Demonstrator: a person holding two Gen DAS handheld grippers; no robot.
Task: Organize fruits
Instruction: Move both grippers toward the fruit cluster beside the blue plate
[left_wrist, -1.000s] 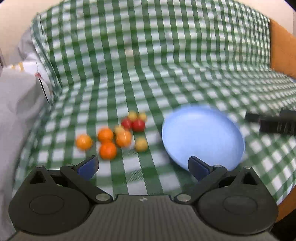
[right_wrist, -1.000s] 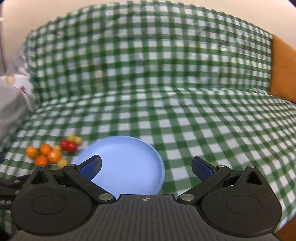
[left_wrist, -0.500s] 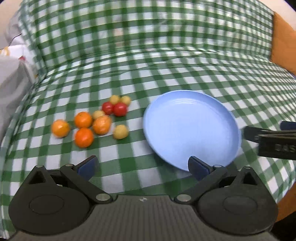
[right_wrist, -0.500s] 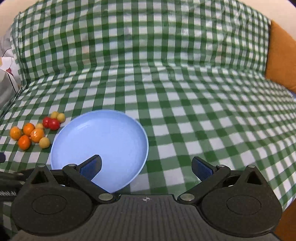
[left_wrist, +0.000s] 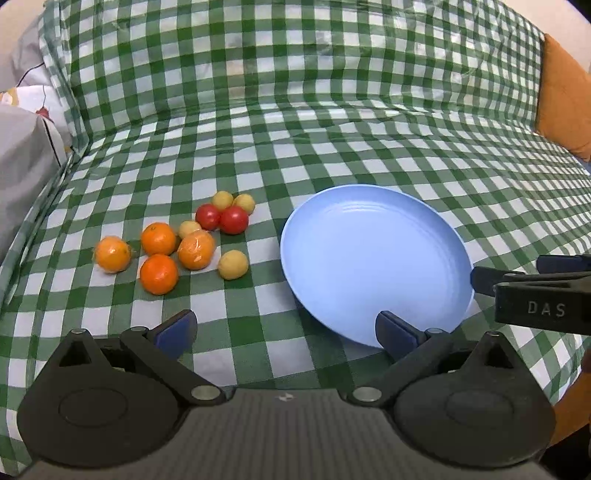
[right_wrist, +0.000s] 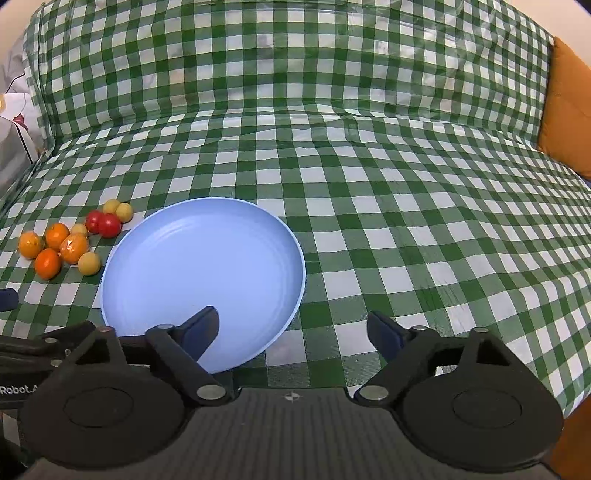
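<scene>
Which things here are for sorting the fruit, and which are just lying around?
For the job:
oranges
red tomatoes
small yellow fruits
blue plate

Lying about:
checked cloth
orange cushion
grey bedding

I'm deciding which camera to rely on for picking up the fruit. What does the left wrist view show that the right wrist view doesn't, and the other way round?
Only the left wrist view shows the right gripper from outside, reaching the round light-blue plate's right rim, black body printed "DAS". Its jaws have just been closing, nothing gripped.

Only the right wrist view shows the wide bare stretch of green-and-white checked cloth right of the plate.

Both show the empty plate, four oranges, two red tomatoes, four small yellow fruits and the orange cushion.
</scene>
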